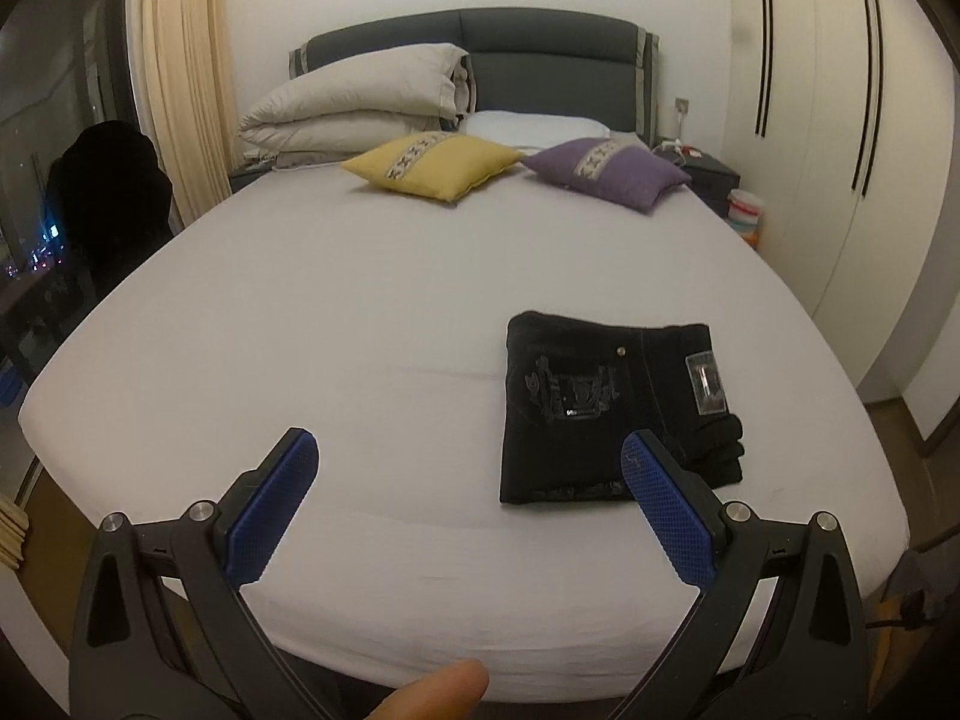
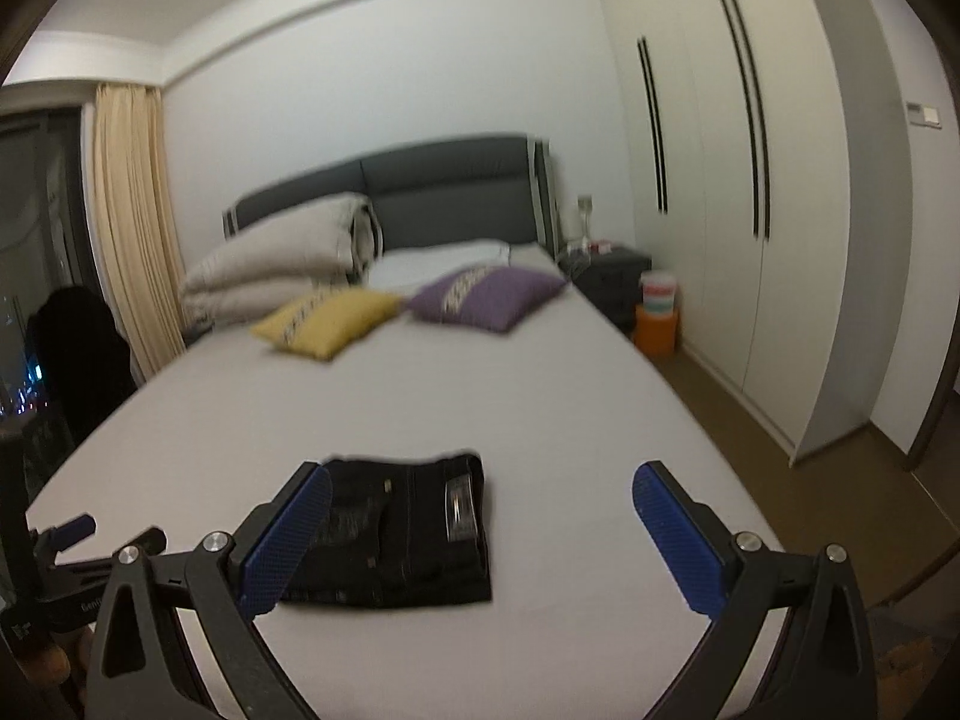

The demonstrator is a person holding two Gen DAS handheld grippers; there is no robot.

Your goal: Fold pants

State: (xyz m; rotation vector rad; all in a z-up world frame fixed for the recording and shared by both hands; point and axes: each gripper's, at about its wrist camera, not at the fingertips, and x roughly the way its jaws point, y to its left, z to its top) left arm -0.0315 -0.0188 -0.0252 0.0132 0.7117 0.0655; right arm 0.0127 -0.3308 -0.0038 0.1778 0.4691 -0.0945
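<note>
The pants [image 1: 612, 408] lie on the bed [image 1: 360, 276] as a compact black packet, near the foot edge and toward its right corner, well apart from the cushions at the headboard end. The waistband with its leather patch faces up at the packet's right side, an embroidered pocket shows on top, and the stacked layers peek out at the near right corner, so the legs seem already folded under or over.

The left gripper [image 1: 471, 450] hangs above the foot edge with its blue pads wide apart and nothing between them. The right gripper [image 2: 483, 489] is likewise spread to its widest and empty; its left pad only overlaps the pants [image 2: 408, 534] in the view, without pressing them.

My judgement: the folding looks finished, with neat square edges. At most a small tidy of the layers at the near right corner could remain.
</note>
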